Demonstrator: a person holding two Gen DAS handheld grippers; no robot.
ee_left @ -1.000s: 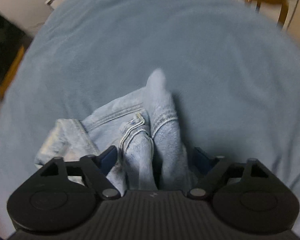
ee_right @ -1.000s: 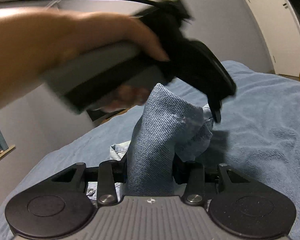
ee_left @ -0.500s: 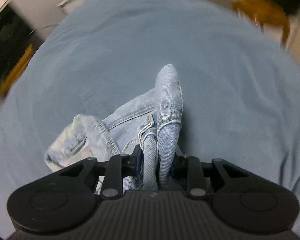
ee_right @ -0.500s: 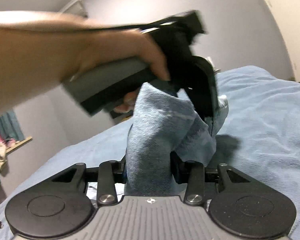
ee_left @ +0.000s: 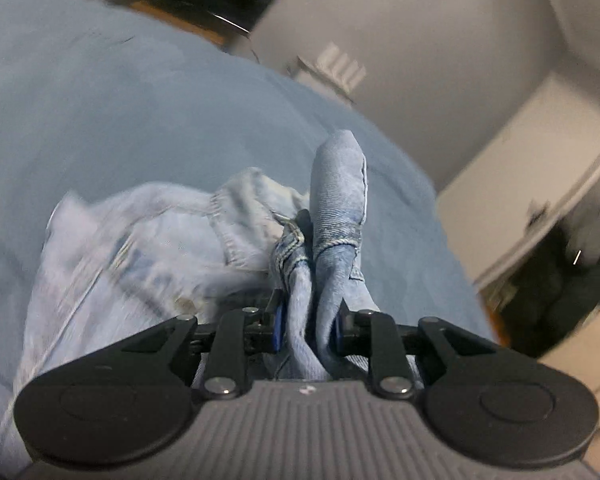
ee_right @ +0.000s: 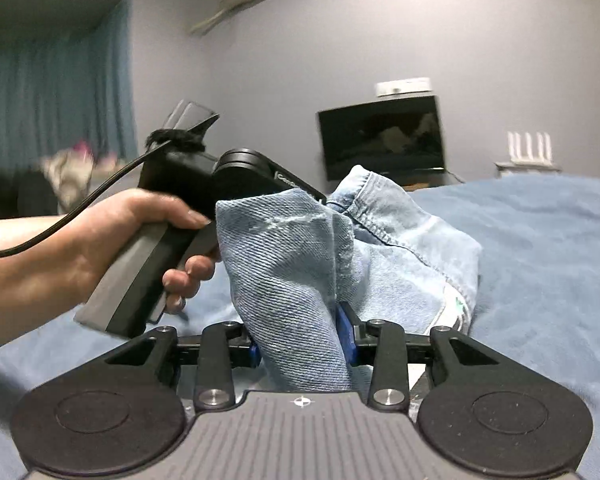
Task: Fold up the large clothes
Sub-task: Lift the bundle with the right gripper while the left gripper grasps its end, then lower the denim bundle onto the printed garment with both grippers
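Pinching a bunched fold of the jeans (ee_left: 332, 248) at the bottom centre of its own view, the left gripper (ee_left: 308, 328) has its jaws closing, with denim pressed between the blue pads. In the right wrist view the right gripper (ee_right: 302, 346) grips another thick fold of the same jeans (ee_right: 292, 280) at the lower middle, its jaws also closing on the cloth.

Just beyond the right gripper, at mid left, the person's hand (ee_right: 140, 240) holds the other gripper's handle, its nose touching the raised denim. The garment rests on the blue blanket (ee_right: 540, 240), which fills the right of that frame.

The denim looks heavy and fairly stiff for cloth: it stands up in a peak above each grip instead of drooping. It is not fragile or slippery, and the stitched seams and hems likely give the surest hold.

Crumpled as it is, its long axis cannot be told; the loose bulk trails to the lower left in the left wrist view. Farther off stand a dark screen (ee_right: 382, 138) and a curtain (ee_right: 56, 80).
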